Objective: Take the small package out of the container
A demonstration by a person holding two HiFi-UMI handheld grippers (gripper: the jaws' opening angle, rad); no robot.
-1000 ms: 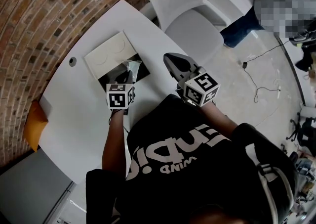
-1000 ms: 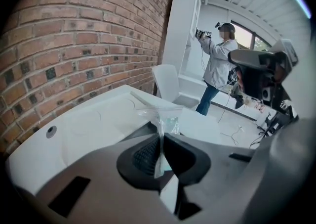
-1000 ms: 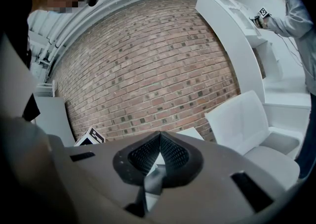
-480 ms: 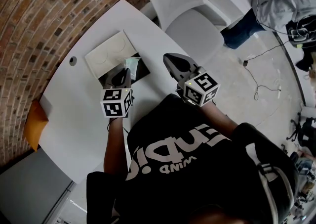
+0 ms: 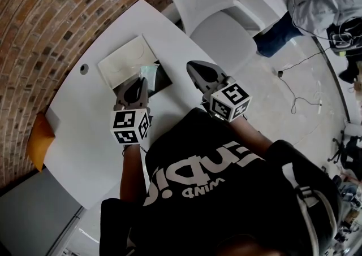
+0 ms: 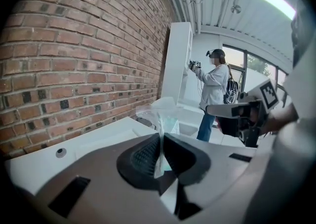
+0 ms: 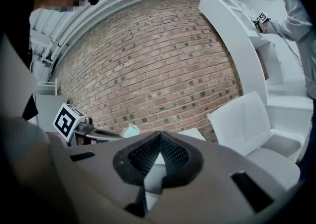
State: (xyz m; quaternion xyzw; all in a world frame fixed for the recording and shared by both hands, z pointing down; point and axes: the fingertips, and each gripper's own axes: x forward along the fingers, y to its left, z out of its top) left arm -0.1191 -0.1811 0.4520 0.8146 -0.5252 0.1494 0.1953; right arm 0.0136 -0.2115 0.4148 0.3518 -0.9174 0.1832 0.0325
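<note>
- Head view is showing me the container (image 5: 163, 81), a shallow black one, sitting on the white counter (image 5: 85, 130) with its white lid (image 5: 127, 60) lying open beside it on the brick-wall side.
- I am seeing only slivers of the dark inside; the left claw (image 5: 141, 81) is covering most of it, so I cannot tell what is lying in there.
- Left gripper view is showing that claw (image 6: 160, 136) nearly closed, its pads pinching the small package (image 6: 165, 114), a thin clear bag standing up out of the pads.
- From the head view, the small package (image 5: 150, 72) is hanging at the claw tips over the container's edge next to the lid.
- Right gripper view is showing the right claw (image 7: 159, 136) fully closed with nothing between its pads.
- It is hovering (image 5: 191, 66) just beside the container, on the chair (image 5: 220, 17) side, apart from it.
- Compared with a second ago, the left claw's marker cube (image 5: 130, 126) is sitting nearer the person's chest; the claw is drawing back with the package, and more of the black container is showing.
- The right claw is staying where it was.
</note>
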